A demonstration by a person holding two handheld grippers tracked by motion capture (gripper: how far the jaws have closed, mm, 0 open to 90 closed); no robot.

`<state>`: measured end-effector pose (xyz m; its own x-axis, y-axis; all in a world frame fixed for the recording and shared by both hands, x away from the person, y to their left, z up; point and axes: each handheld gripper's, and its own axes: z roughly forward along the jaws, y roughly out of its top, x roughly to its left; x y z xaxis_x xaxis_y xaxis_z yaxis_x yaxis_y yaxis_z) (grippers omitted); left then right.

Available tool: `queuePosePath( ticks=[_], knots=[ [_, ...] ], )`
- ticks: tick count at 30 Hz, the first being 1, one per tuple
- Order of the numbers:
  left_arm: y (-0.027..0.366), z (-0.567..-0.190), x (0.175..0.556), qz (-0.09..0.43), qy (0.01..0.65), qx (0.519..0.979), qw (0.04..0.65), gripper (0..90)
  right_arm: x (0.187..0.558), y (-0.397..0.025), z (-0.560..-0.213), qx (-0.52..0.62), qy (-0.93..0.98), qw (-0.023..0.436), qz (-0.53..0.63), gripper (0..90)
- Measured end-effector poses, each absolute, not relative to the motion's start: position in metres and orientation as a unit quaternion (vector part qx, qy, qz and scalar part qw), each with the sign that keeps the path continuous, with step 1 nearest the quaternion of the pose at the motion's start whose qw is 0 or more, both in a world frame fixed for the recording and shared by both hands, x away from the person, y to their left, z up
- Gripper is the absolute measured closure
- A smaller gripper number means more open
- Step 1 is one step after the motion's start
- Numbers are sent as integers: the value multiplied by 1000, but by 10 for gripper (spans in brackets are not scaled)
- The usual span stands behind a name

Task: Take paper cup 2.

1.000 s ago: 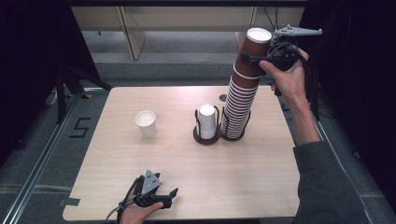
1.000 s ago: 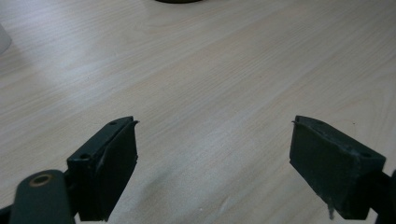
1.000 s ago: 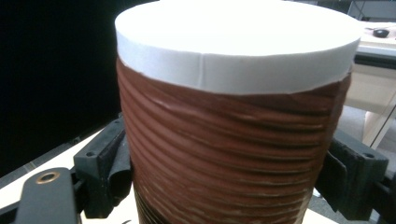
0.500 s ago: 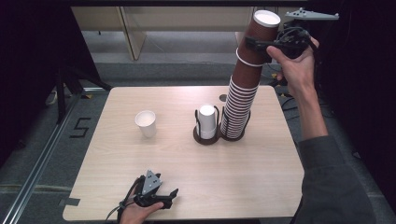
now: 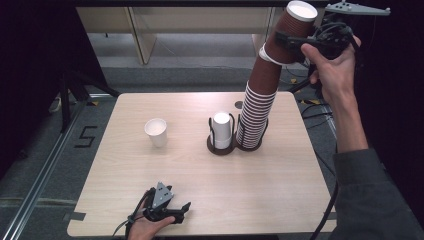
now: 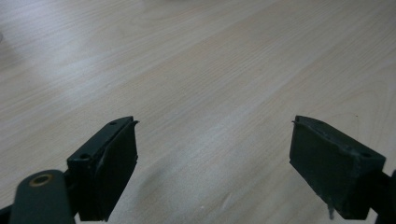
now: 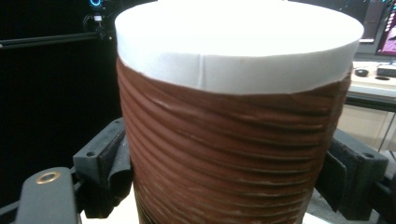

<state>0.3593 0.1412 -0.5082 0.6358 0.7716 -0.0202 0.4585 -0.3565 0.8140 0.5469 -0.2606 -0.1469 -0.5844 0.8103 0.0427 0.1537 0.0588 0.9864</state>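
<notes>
Brown ribbed paper covers the top cup (image 5: 292, 31), upside down with its white base facing up, clamped between the jaws of the right gripper (image 5: 295, 42) high above the far right corner of the table (image 5: 280, 200). In the right gripper view the cup (image 7: 233, 121) sits squeezed between both black jaws. It seems almost free of the tall leaning stack of brown cups (image 5: 257, 107), which stands in a black holder (image 5: 235, 145) near the middle of the table, towards the far right. An upturned white cup (image 5: 221, 127) occupies the holder's other ring. Another white cup (image 5: 156, 131) stands alone, open end up, left of centre. The left gripper (image 5: 172, 210) rests at the near edge, its jaws wide apart over bare wood. The step in hand looks like pulling one cup off the stack; next, it likely needs lifting fully clear without tipping the stack, then setting down on the table.
</notes>
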Motion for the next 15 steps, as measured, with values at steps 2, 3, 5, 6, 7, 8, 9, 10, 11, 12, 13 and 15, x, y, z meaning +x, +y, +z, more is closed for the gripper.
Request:
queuePosePath(
  ticks=[2,3,5,6,7,8,9,10,11,12,13,15],
  knots=[
    [141,-508,360,187,383,802,418,147,543,-265,-146,360,670,281,585,167],
    [141,-508,360,187,385,800,421,147,541,-268,-145,362,669,284,584,167],
    [141,-508,359,187,383,802,418,147,536,-273,-145,359,669,288,583,168],
    [141,-508,359,187,383,802,419,147,534,-275,-145,360,670,291,580,168],
    [141,-508,360,187,383,802,419,147,530,-277,-146,362,671,294,576,168],
    [141,-508,360,187,383,802,419,147,528,-279,-147,360,673,293,577,168],
    [141,-509,360,186,385,800,421,147,524,-281,-148,358,674,296,574,168],
    [141,-508,360,185,386,801,418,147,520,-284,-151,360,676,295,571,167],
    [141,-508,360,185,385,801,420,147,518,-286,-153,361,677,291,571,168],
    [141,-508,360,185,385,801,419,147,514,-289,-155,361,680,292,568,168],
    [140,-508,360,185,385,801,419,147,511,-291,-158,361,680,294,566,168],
    [141,-508,360,185,385,802,418,147,505,-296,-163,361,682,297,562,168]
  ],
)
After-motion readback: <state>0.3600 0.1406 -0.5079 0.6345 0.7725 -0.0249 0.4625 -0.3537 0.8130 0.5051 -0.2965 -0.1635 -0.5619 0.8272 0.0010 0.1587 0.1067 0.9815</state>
